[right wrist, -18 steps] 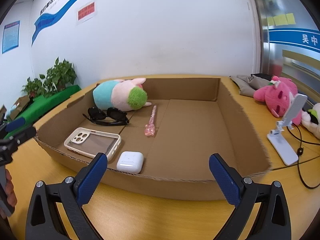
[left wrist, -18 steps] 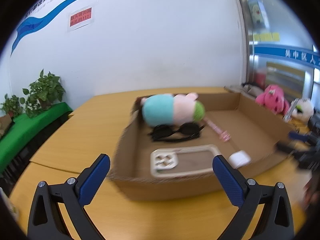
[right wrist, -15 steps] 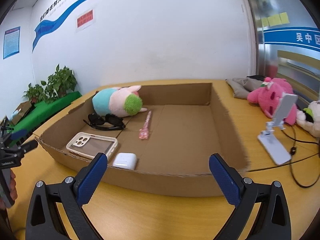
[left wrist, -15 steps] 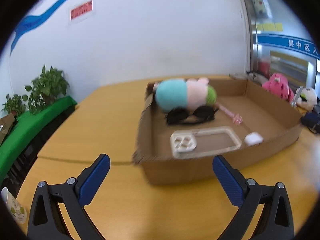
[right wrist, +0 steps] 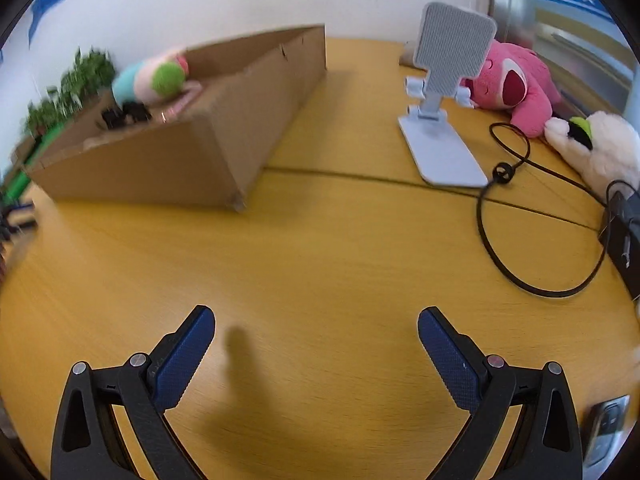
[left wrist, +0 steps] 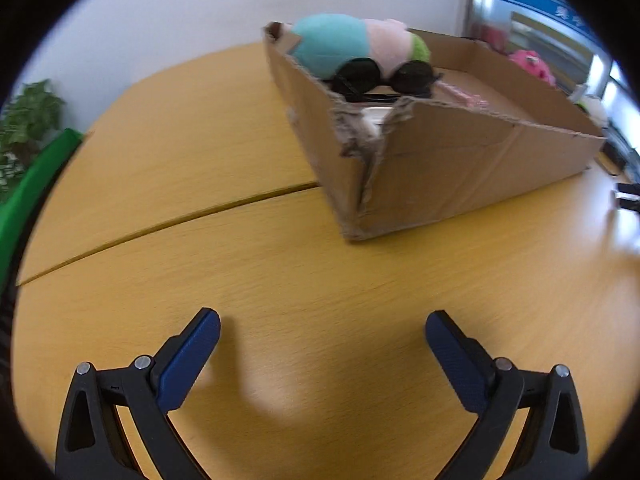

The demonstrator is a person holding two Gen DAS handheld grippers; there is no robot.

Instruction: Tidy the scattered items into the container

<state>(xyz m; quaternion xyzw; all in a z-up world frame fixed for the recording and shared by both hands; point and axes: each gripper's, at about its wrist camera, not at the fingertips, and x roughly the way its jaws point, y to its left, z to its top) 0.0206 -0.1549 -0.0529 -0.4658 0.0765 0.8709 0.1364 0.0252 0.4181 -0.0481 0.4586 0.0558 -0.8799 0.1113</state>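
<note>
A shallow cardboard box (left wrist: 460, 168) stands on the wooden table, ahead and to the right in the left wrist view, and at the far left in the right wrist view (right wrist: 208, 148). Inside it lie a pastel plush toy (left wrist: 352, 40), black sunglasses (left wrist: 384, 76) and a pink pen (left wrist: 464, 94); a white item shows behind the torn corner. My left gripper (left wrist: 322, 330) is open and empty low over bare table. My right gripper (right wrist: 316, 326) is open and empty over bare table, right of the box.
A white phone stand (right wrist: 440, 120), a pink plush (right wrist: 516, 88), a white plush (right wrist: 600, 148), a black cable loop (right wrist: 532, 216) and a black adapter (right wrist: 624, 236) lie at the right. A dark device (right wrist: 604, 428) sits by the right finger. Plants (left wrist: 24, 120) stand at the left.
Both grippers have pulled back and dropped low away from the box, the left swinging left, the right swinging right. The box interior is now mostly hidden by its walls. Both stay open.
</note>
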